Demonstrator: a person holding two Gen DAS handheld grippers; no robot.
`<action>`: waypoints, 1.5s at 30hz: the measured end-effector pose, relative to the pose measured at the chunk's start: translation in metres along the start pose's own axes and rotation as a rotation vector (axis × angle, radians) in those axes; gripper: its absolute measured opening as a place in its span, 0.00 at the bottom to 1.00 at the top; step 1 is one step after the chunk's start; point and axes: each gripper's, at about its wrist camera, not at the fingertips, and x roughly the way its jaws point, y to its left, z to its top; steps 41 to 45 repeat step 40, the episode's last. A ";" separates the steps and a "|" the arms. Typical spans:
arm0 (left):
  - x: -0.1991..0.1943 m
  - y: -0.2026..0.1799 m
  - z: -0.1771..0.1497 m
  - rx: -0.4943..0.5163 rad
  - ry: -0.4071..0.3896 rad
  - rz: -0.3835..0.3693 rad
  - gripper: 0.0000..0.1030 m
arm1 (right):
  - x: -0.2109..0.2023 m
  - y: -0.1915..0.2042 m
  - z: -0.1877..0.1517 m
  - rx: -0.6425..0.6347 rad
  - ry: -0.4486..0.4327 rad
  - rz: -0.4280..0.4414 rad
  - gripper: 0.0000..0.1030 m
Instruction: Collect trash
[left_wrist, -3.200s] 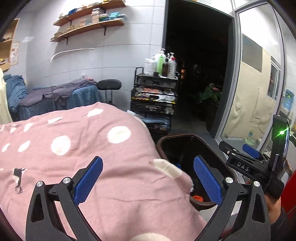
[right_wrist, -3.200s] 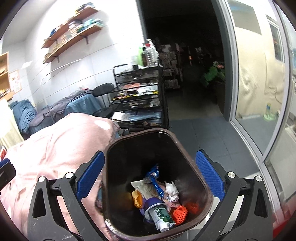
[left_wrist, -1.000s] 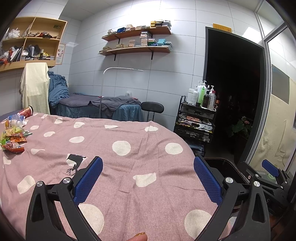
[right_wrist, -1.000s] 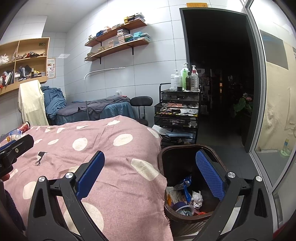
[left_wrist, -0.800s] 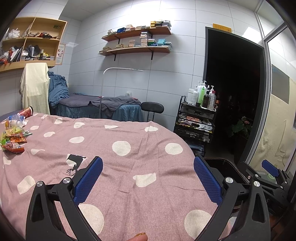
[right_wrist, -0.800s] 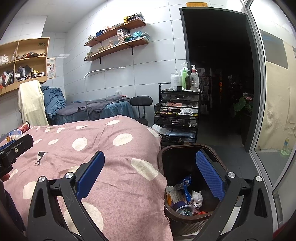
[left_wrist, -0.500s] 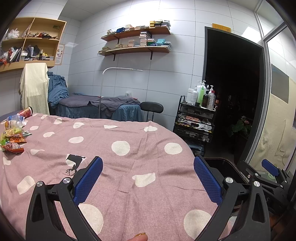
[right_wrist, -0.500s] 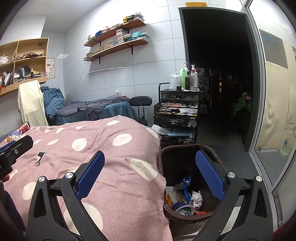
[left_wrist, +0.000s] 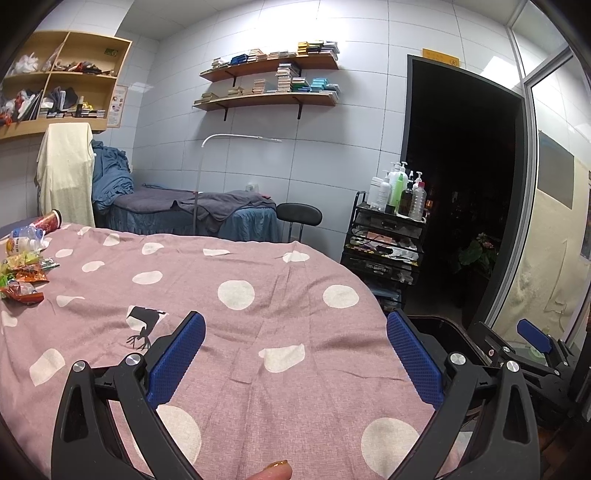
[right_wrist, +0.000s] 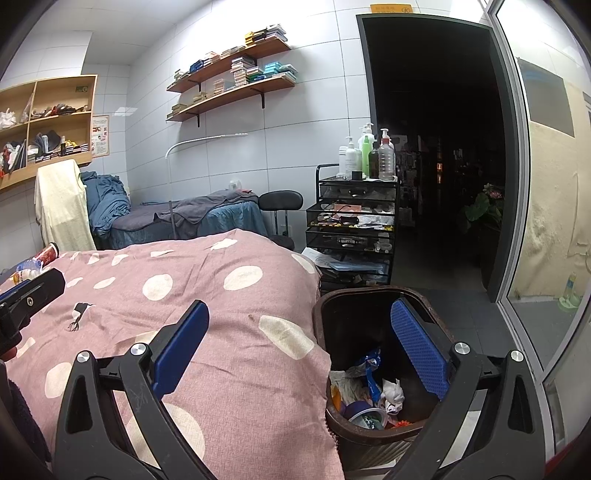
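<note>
Pink polka-dot bedspread (left_wrist: 258, 295) fills both views; my left gripper (left_wrist: 295, 365) and right gripper (right_wrist: 299, 354) hang over it, jaws wide apart and empty. Remaining trash, a cluster of wrappers (left_wrist: 22, 273), sits at the bed's far left edge, well apart from the brown bin (right_wrist: 373, 439) at the bed's right corner. I judge this a between-items step: next I must reach left across the bed and close on a wrapper.

The snack wrappers (left_wrist: 20, 275) are cut off by the left edge.
</note>
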 end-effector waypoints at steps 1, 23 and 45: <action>0.000 0.001 0.000 -0.005 0.000 -0.001 0.95 | 0.001 0.000 0.000 0.000 0.001 0.001 0.95; -0.001 -0.001 0.001 0.046 -0.011 0.004 0.95 | 0.000 -0.001 0.000 0.001 0.001 -0.001 0.95; 0.001 -0.001 -0.001 0.028 0.019 0.013 0.95 | 0.004 -0.001 -0.001 0.002 0.014 -0.013 0.95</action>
